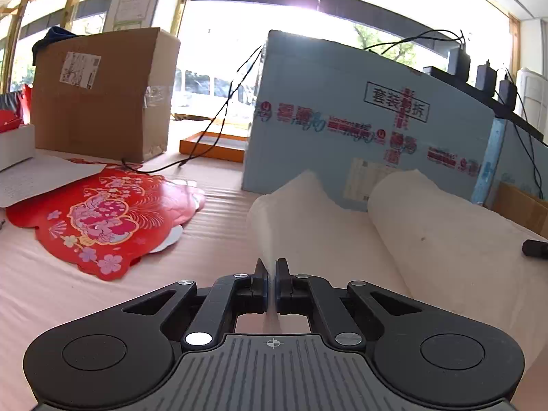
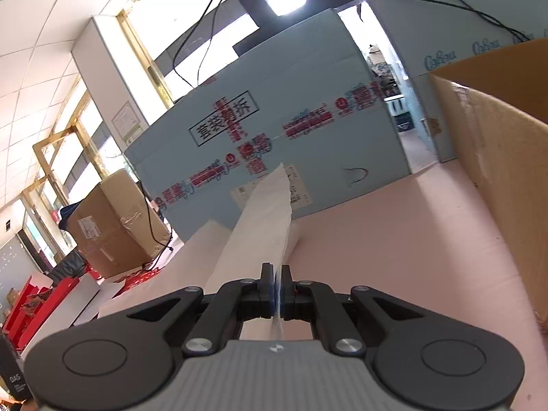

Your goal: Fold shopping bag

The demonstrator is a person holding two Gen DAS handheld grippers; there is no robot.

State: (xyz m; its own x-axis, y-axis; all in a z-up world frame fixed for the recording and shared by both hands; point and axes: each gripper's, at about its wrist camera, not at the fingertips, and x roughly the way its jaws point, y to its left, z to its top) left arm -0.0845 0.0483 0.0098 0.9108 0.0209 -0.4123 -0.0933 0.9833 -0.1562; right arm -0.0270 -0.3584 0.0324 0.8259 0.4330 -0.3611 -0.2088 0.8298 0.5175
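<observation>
The shopping bag (image 1: 342,226) is cream-white cloth on the pink table. In the left wrist view my left gripper (image 1: 272,270) is shut on its near edge, and the cloth rises ahead in two lifted folds. In the right wrist view my right gripper (image 2: 278,274) is shut on another edge of the bag (image 2: 263,219), which stands up from the jaws in a tall peak. The right gripper's black tip (image 1: 534,249) shows at the right edge of the left wrist view.
A light-blue printed box (image 1: 359,120) stands just behind the bag. A red decorated card (image 1: 102,219) lies left on the table, with a brown carton (image 1: 99,92) behind it. Another brown carton (image 2: 507,171) stands close on the right. Black cables (image 1: 219,116) trail over the table.
</observation>
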